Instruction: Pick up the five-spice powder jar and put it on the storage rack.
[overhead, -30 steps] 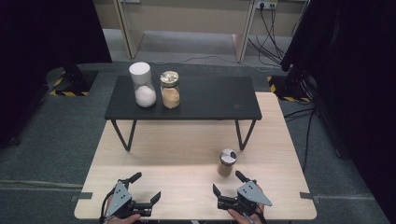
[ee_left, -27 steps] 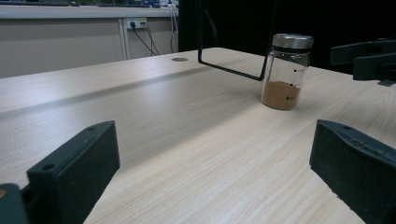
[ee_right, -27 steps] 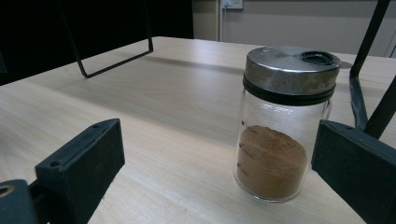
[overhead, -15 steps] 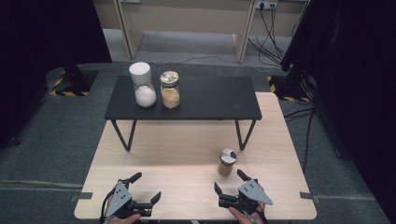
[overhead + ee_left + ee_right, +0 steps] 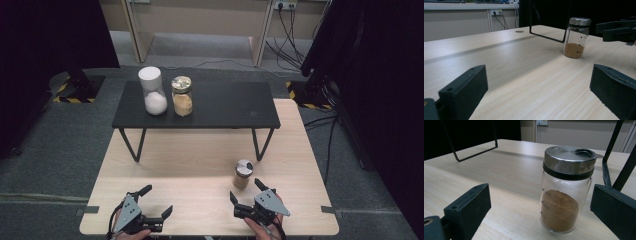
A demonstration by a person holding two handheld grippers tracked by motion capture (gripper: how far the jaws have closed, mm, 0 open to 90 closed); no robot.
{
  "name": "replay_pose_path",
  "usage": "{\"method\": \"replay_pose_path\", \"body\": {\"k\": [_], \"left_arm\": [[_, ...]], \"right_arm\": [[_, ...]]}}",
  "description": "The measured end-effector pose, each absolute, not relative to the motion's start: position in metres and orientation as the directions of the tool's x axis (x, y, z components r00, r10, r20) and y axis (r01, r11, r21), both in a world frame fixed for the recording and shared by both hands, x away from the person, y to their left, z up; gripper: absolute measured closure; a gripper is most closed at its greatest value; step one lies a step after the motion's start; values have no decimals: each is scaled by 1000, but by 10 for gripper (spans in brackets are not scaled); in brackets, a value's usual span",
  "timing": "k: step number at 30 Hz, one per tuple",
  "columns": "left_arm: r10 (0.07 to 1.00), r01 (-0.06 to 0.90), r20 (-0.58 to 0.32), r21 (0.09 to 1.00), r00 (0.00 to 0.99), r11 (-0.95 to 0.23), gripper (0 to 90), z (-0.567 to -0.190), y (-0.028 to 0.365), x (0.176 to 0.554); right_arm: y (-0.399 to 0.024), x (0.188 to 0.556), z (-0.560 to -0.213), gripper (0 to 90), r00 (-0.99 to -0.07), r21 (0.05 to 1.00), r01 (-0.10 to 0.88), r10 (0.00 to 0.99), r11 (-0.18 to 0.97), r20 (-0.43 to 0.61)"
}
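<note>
With both my grippers spread wide and empty, I should ease my right gripper point(image 5: 248, 190) straight forward so its jaws bracket the upright spice jar point(image 5: 566, 190) mid-glass, below the metal lid point(image 5: 569, 160), while my left gripper point(image 5: 156, 199) waits.

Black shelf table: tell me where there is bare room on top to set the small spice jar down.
The black shelf table is bare from its middle to its right end. The left end is crowded: the white-lidded jar of white powder and the metal-lidded glass jar of tan grains stand side by side there. The small glass spice jar of brown powder stands on the wooden table.
</note>
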State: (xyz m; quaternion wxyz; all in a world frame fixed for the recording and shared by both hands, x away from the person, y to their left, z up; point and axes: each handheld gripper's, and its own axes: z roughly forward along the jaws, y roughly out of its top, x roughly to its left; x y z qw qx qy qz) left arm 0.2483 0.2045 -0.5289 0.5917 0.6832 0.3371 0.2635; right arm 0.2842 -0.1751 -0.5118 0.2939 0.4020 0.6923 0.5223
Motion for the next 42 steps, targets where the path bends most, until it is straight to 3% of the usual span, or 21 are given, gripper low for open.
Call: {"method": "replay_pose_path", "body": {"k": [20, 42], "left_arm": [[772, 149, -39, 986, 634, -73, 10, -529, 204, 248], [772, 147, -38, 986, 635, -73, 10, -529, 204, 248]], "right_arm": [[-176, 311, -517, 85, -456, 952, 271, 890, 141, -2], [-172, 335, -521, 278, -440, 940, 304, 898, 156, -7]]}}
